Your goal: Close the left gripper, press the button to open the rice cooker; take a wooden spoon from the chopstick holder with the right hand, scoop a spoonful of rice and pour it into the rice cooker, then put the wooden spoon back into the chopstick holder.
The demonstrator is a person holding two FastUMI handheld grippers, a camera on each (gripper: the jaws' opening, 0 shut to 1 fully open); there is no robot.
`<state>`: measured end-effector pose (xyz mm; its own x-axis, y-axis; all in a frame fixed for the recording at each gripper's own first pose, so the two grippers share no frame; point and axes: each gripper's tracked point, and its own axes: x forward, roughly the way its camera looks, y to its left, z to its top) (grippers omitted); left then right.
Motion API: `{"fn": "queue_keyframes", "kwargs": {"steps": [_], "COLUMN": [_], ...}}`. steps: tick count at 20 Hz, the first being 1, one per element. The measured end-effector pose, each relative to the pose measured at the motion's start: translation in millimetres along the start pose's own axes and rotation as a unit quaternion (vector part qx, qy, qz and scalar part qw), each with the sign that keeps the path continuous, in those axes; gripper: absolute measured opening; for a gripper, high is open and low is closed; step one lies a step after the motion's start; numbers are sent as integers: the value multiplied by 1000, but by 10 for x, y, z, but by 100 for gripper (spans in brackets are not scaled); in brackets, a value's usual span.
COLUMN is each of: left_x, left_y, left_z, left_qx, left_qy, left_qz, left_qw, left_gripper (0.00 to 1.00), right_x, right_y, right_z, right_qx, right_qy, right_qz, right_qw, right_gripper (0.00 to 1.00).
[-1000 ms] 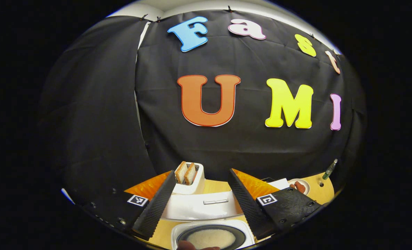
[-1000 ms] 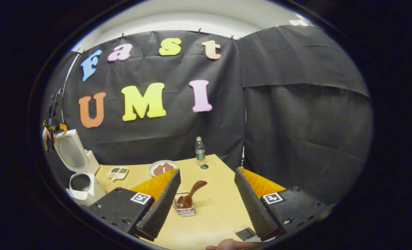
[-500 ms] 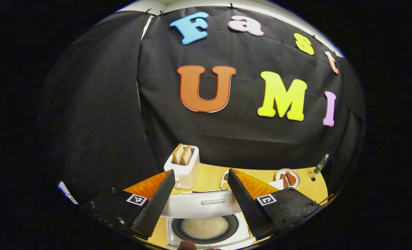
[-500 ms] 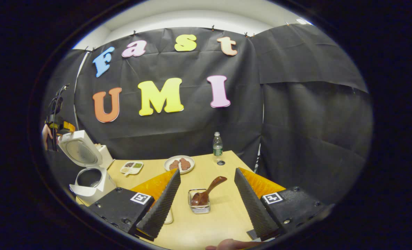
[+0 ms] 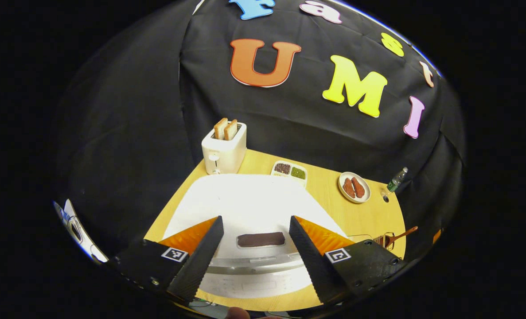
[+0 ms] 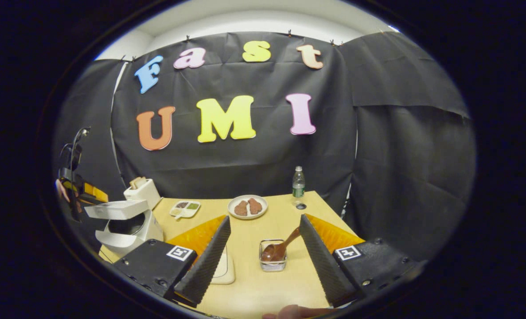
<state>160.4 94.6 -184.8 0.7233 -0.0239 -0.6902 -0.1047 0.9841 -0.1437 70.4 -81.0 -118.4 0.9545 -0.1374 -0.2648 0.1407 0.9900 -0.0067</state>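
The white rice cooker [image 6: 132, 230] stands at the table's left. Its lid [image 6: 116, 209] hangs about level over the body, with a dark gap under it. In the left gripper view the lid's white top [image 5: 249, 206] lies just beyond my open left gripper [image 5: 254, 261], and a dark panel [image 5: 261, 239] sits between the fingers. That left gripper [image 6: 74, 195] is also seen behind the lid. The wooden spoon [image 6: 285, 243] leans in the wire chopstick holder [image 6: 272, 262]; both lie ahead of my open right gripper [image 6: 263, 266]. Spoon [image 5: 400, 233] and holder [image 5: 380, 239] appear at the far right.
A toaster [image 5: 224, 148] with two bread slices stands at the back left, then a sauce tray [image 5: 289, 170], a plate of meat [image 5: 354, 187] and a bottle [image 5: 396, 179]. A pale flat dish [image 6: 225, 269] lies partly behind one finger of my right gripper.
The cooker lid has come down from upright to about level. My left gripper has tipped down over the lid. The right gripper's view has swung left, bringing the spoon holder between its fingers.
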Motion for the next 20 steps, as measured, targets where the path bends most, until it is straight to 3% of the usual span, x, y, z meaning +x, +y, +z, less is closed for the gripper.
{"fn": "queue_keyframes", "kwargs": {"steps": [13, 20], "left_x": [164, 225], "left_y": [48, 85], "left_z": [-648, -797], "left_qx": [-6, 14], "left_qy": [108, 124], "left_qz": [15, 52], "left_qw": [994, 991], "left_gripper": [98, 98], "right_x": [208, 352], "right_y": [9, -18], "right_z": [-127, -209], "right_qx": [27, 32], "right_qy": [24, 36], "right_qz": [22, 35], "right_qw": [999, 998], "right_gripper": [99, 99]}}
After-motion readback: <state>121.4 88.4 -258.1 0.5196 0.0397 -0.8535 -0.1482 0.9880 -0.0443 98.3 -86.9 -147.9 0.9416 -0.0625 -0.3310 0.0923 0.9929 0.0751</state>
